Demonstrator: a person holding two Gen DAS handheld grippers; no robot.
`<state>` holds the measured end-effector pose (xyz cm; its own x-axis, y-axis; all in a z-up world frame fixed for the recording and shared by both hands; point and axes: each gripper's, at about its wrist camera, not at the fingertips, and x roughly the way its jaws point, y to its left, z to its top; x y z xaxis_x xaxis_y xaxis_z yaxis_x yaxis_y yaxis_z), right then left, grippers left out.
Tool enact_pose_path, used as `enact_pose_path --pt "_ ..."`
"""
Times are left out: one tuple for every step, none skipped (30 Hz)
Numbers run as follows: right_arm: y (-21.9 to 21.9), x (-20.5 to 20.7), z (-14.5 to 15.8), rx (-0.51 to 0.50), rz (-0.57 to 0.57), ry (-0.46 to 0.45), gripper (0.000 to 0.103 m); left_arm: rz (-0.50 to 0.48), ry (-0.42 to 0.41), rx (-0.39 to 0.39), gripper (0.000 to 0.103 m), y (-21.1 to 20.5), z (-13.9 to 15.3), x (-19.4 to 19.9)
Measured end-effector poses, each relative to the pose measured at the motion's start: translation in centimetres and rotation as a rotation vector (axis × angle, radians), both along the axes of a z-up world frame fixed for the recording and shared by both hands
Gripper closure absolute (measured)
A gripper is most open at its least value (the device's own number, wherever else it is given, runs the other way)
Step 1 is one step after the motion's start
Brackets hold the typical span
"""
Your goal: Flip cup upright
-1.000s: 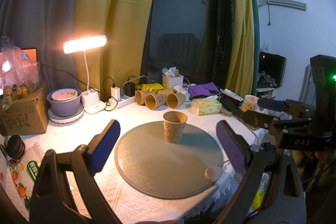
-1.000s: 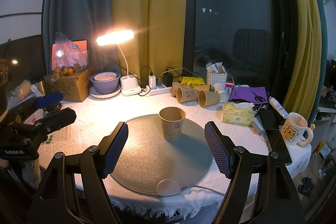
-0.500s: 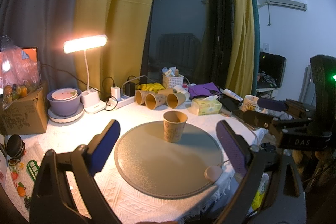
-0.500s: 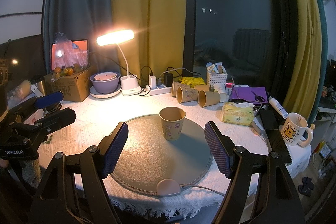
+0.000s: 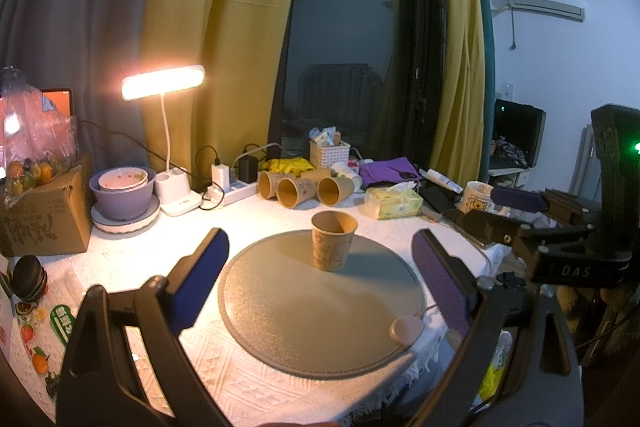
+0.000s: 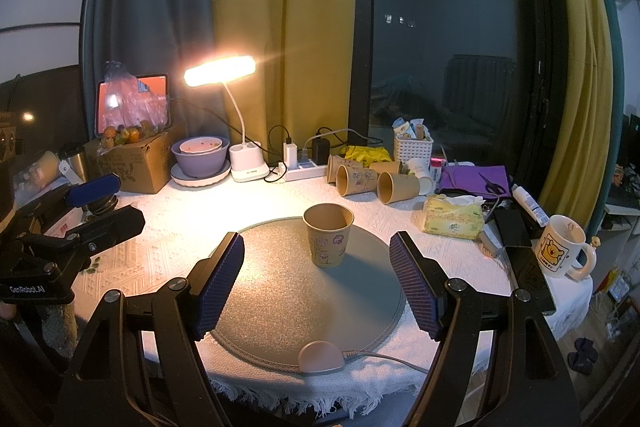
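A brown paper cup (image 5: 333, 241) stands upright, mouth up, on the far part of a round grey mat (image 5: 304, 319); it also shows in the right wrist view (image 6: 328, 235) on the mat (image 6: 296, 311). My left gripper (image 5: 320, 279) is open and empty, held back from the cup near the table's front. My right gripper (image 6: 318, 279) is open and empty, also short of the cup. Each gripper shows in the other's view, the right one (image 5: 532, 215) at the right and the left one (image 6: 92, 203) at the left.
Three paper cups (image 6: 372, 181) lie on their sides behind the mat. A lit desk lamp (image 6: 224, 75), purple bowl (image 6: 200, 157), cardboard box (image 6: 136, 163), power strip (image 6: 304, 169), tissue pack (image 6: 452, 217) and mug (image 6: 560, 247) ring the table. A pink puck (image 6: 320, 357) sits at the mat's front edge.
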<state>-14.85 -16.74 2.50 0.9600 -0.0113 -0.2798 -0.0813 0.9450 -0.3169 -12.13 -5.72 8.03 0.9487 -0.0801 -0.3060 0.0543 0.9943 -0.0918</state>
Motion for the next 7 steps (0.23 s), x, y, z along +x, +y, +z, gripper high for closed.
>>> enact_pose_path --pt "0.0 0.03 0.0 0.0 0.0 0.0 0.025 0.001 0.001 0.0 0.009 0.02 0.0 -0.15" --pt "0.02 0.02 0.02 -0.001 0.0 0.0 0.025 0.0 0.001 -0.001 0.009 0.02 -0.01 -0.14" --pt "0.01 0.04 0.02 0.0 0.0 0.0 0.025 0.0 0.003 -0.002 0.009 0.02 -0.08 -0.18" --pt "0.03 0.04 0.01 0.001 0.0 0.001 0.025 -0.001 0.002 -0.004 0.009 0.0 -0.14 -0.27" --pt "0.04 0.05 0.0 0.001 0.0 0.001 0.025 -0.005 0.001 -0.008 0.009 -0.03 -0.22 -0.36" --pt "-0.04 0.08 -0.1 0.001 0.001 0.003 0.025 -0.006 0.001 -0.01 0.009 -0.04 -0.29 -0.39" --pt "-0.15 0.15 -0.25 0.002 0.002 0.007 0.025 -0.008 0.002 -0.012 0.009 -0.04 -0.43 -0.37"
